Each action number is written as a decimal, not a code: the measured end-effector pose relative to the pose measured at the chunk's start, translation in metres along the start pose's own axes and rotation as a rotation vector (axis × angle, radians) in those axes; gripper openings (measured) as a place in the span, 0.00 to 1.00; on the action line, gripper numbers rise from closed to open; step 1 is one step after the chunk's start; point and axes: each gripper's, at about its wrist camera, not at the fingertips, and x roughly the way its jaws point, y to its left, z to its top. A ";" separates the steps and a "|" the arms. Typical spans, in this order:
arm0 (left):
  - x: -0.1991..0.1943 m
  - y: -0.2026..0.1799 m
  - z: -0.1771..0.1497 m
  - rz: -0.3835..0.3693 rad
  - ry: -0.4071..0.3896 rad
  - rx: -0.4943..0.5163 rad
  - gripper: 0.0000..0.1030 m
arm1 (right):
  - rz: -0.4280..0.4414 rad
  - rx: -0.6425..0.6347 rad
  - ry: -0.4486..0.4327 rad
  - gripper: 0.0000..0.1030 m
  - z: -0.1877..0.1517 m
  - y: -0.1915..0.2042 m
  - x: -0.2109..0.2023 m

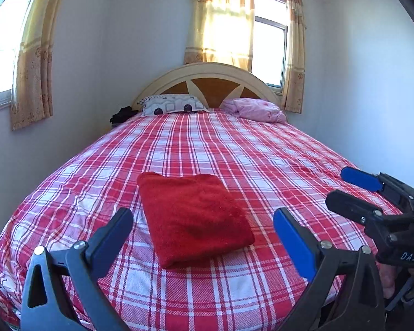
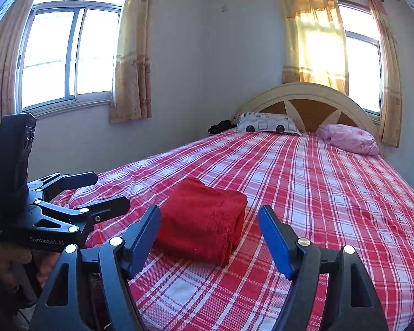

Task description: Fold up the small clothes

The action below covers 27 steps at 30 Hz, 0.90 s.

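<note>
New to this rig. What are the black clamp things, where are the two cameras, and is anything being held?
No robot arm here: a person carries a hand-held two-finger gripper in each hand, and each gripper has a fisheye camera looking forward along its fingers.

The left wrist view shows the left gripper at the bottom, with the right gripper at the edge. The right wrist view shows the same scene from the other side.

On the checked bed lies a folded red cloth; a patterned pillow and a pink bundle sit by the headboard.

Both grippers are open and hold nothing.
</note>
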 end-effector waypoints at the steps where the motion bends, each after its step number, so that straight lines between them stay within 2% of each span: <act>1: 0.000 -0.001 0.000 -0.003 -0.002 0.003 1.00 | -0.007 0.002 -0.003 0.72 0.001 0.000 -0.001; 11: -0.005 -0.005 -0.002 -0.006 -0.004 0.003 1.00 | -0.060 0.065 -0.003 0.72 0.000 -0.014 -0.003; 27: -0.007 -0.006 -0.001 -0.004 -0.006 0.007 1.00 | -0.066 0.081 -0.016 0.72 -0.002 -0.017 -0.011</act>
